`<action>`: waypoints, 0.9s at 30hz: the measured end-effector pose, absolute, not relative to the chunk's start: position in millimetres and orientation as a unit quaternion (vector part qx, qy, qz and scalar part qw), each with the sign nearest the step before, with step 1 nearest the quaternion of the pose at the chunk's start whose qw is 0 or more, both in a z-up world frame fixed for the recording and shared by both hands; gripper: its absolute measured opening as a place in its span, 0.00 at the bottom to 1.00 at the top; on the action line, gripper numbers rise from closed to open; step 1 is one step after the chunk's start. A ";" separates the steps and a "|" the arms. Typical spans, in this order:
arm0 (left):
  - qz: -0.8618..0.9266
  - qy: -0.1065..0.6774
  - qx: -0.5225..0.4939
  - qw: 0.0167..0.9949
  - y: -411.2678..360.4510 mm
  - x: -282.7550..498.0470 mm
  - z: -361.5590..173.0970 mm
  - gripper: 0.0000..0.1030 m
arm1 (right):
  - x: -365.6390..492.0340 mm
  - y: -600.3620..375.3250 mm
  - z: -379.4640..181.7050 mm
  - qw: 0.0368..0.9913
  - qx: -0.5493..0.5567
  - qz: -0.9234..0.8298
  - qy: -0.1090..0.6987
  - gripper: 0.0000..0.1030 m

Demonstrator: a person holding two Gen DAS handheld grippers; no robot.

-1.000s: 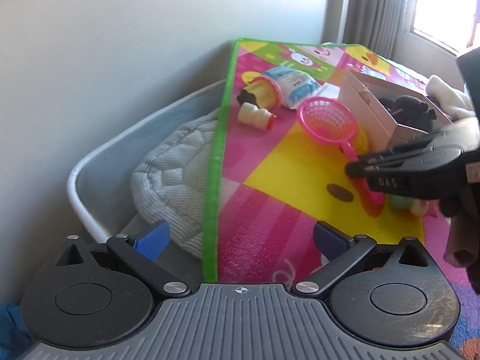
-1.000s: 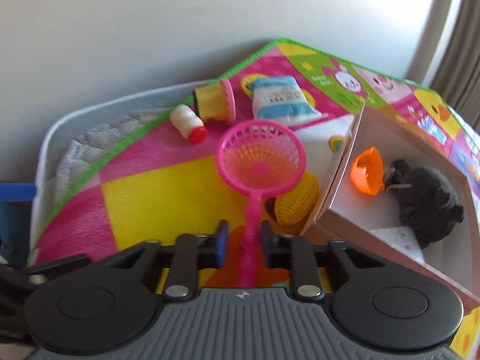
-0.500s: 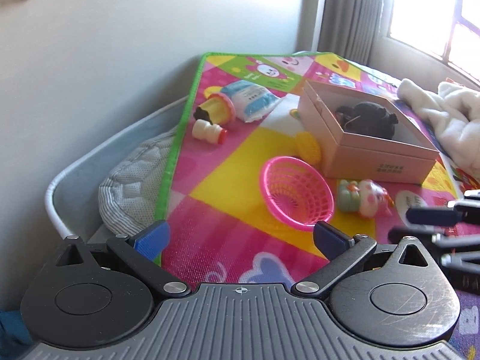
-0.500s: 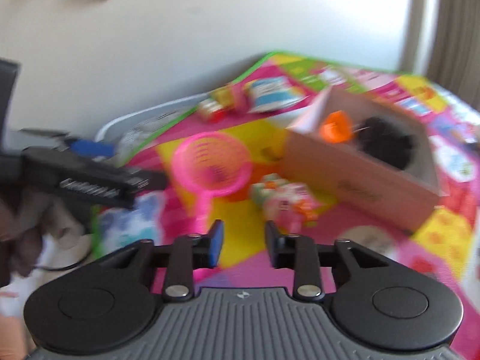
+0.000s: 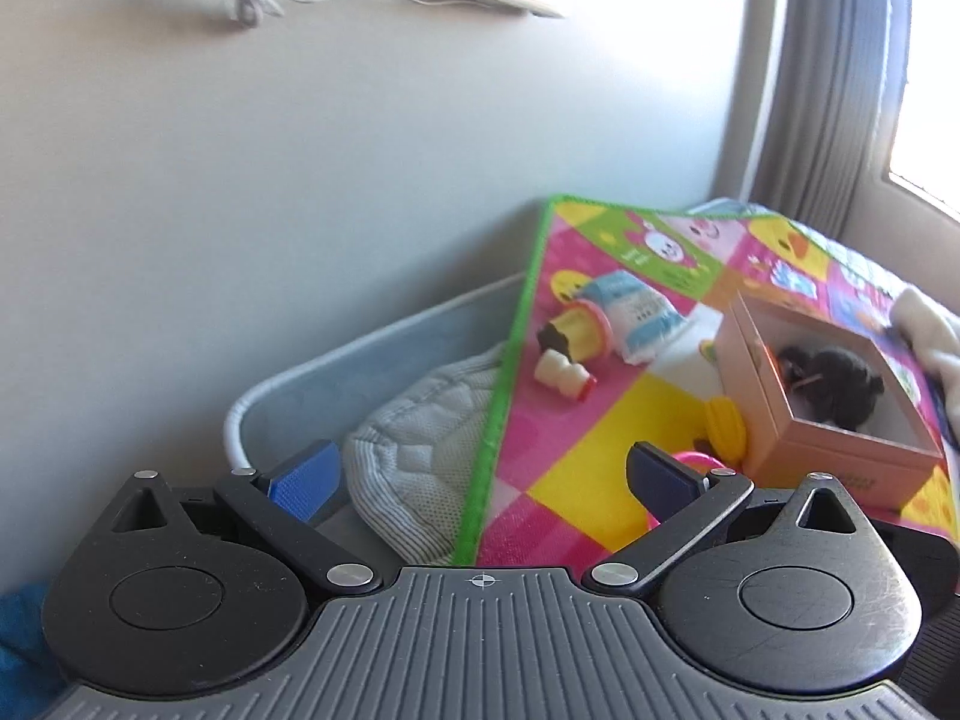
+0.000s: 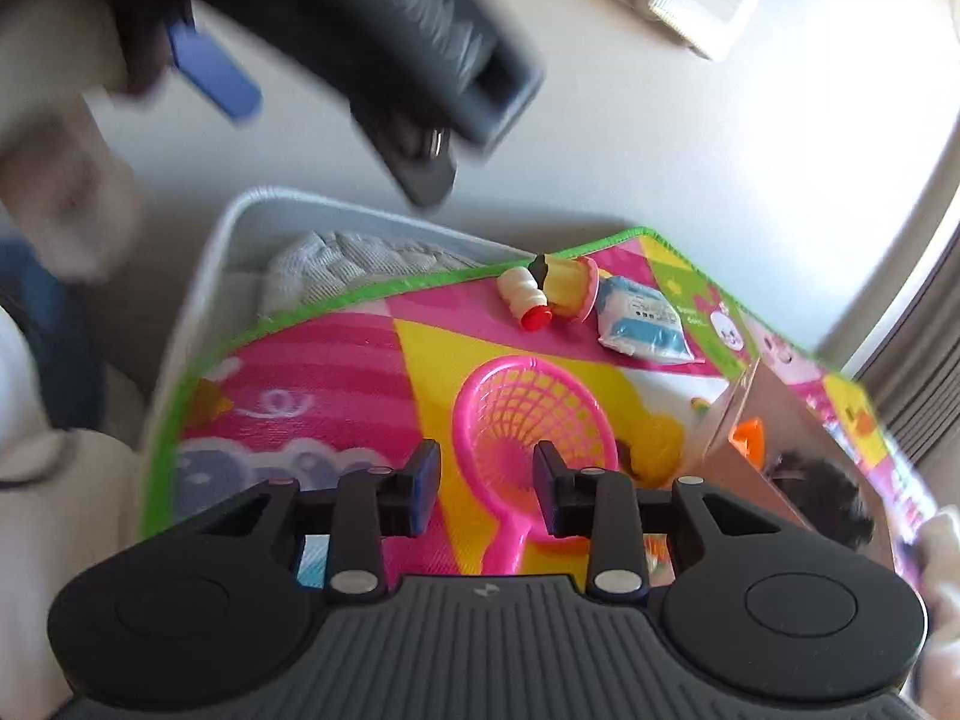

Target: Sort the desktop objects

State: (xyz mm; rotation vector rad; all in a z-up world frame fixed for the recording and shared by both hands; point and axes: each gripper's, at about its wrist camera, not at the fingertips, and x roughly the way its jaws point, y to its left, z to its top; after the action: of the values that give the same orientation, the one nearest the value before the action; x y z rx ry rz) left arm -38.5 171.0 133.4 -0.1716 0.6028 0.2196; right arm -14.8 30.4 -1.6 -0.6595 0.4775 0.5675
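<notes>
A pink toy net lies on the colourful play mat; its handle runs between my right gripper's open, empty jaws without touching them. My left gripper is wide open and empty, raised above the mat's left edge; it also shows blurred in the right wrist view. A small white bottle, a yellow cup toy and a blue-white packet lie at the mat's far side. A cardboard box holds a black furry thing.
A grey tub with a quilted cushion stands beside the mat at the wall. A yellow ridged toy lies against the box. White fabric lies at the far right. An orange piece sits in the box.
The pink net has been let go and lies on the mat. Both grippers have risen and tilted up; the left one now crosses above the right one's view.
</notes>
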 end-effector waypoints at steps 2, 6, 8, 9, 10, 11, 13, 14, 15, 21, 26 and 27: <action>0.112 0.296 -0.091 0.944 175.7 -41.4 132.9 1.00 | -5.7 30.2 0.1 0.880 -0.307 0.266 0.246 0.11; 0.119 0.298 -0.103 0.941 185.8 -44.5 130.7 1.00 | 3.1 -2.0 29.9 0.897 -0.174 0.278 0.296 0.05; 0.110 0.301 -0.106 0.941 185.6 -45.2 129.3 1.00 | 8.3 -34.7 46.9 0.889 -0.057 0.304 0.337 0.05; 0.101 0.302 -0.105 0.942 183.1 -45.3 128.5 1.00 | 11.5 -53.6 51.2 0.882 0.001 0.312 0.353 0.05; 0.089 0.303 -0.103 0.943 178.3 -44.9 127.2 1.00 | 14.0 -73.4 52.6 0.875 0.055 0.315 0.364 0.05; 0.073 0.306 -0.099 0.944 172.3 -44.1 125.4 1.00 | 13.3 -92.5 51.8 0.870 0.098 0.310 0.370 0.05; 0.038 0.315 -0.085 0.944 155.3 -41.3 120.3 1.00 | 15.7 -127.5 43.3 0.864 0.155 0.287 0.383 0.06; 0.019 0.320 -0.076 0.944 145.6 -39.9 117.9 1.00 | 16.8 -142.6 37.3 0.859 0.175 0.276 0.393 0.07; -0.001 0.325 -0.067 0.943 135.2 -39.0 115.3 1.00 | 16.4 -156.3 31.4 0.857 0.187 0.258 0.404 0.07; -0.065 0.354 -0.017 0.933 83.0 -32.1 94.9 1.00 | -7.5 -202.8 26.1 0.890 0.149 0.172 0.394 0.59; -0.068 0.380 0.008 0.922 61.5 -24.0 81.0 1.00 | -20.6 -187.1 38.4 0.936 0.014 0.128 0.328 0.79; -0.069 0.384 0.010 0.921 58.9 -21.3 78.6 1.00 | -20.5 -183.1 37.1 0.940 -0.003 0.123 0.319 0.82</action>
State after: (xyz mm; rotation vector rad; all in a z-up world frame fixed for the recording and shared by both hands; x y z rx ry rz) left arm -21.3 58.9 78.6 0.0201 0.7896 -0.1412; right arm -20.5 -183.1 37.1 -0.0065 0.6508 0.2512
